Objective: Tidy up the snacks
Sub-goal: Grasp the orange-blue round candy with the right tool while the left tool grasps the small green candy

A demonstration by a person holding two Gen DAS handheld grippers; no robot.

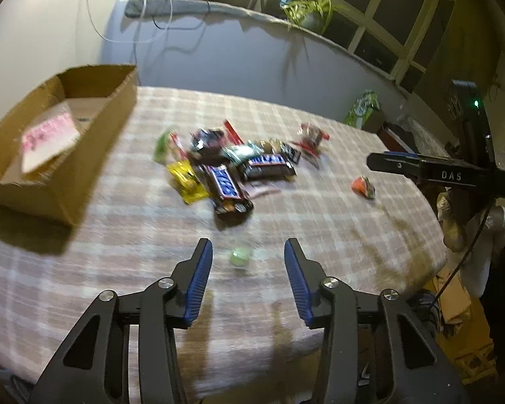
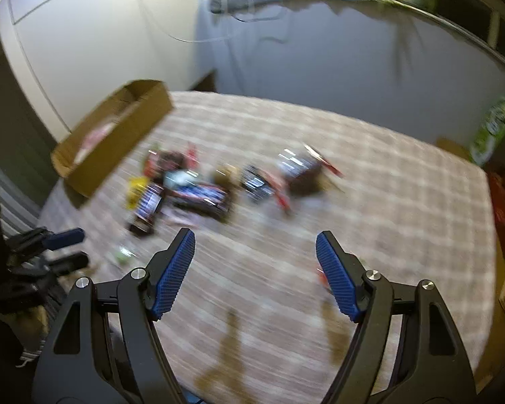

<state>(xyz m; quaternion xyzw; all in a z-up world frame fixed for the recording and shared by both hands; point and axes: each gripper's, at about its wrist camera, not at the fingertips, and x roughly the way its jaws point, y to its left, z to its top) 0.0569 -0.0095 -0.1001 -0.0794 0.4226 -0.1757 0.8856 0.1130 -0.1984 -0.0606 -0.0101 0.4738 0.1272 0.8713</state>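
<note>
L gripper [image 1: 248,249] is hanging spread over the green candy [image 1: 240,256], lining up to grab; R gripper [image 2: 255,245] spread, empty; box [image 1: 94,155] is waiting nearby.

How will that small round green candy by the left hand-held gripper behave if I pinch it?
The green candy looks small and rounded, so it may roll or squirt out from between the pads. It is probably light. The checked tablecloth may slow rolling. Blur hides its wrapper.

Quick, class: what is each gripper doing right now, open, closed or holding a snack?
Left gripper: open, holding nothing; a small green candy lies on the cloth ahead.
Right gripper: open, holding nothing.
</note>
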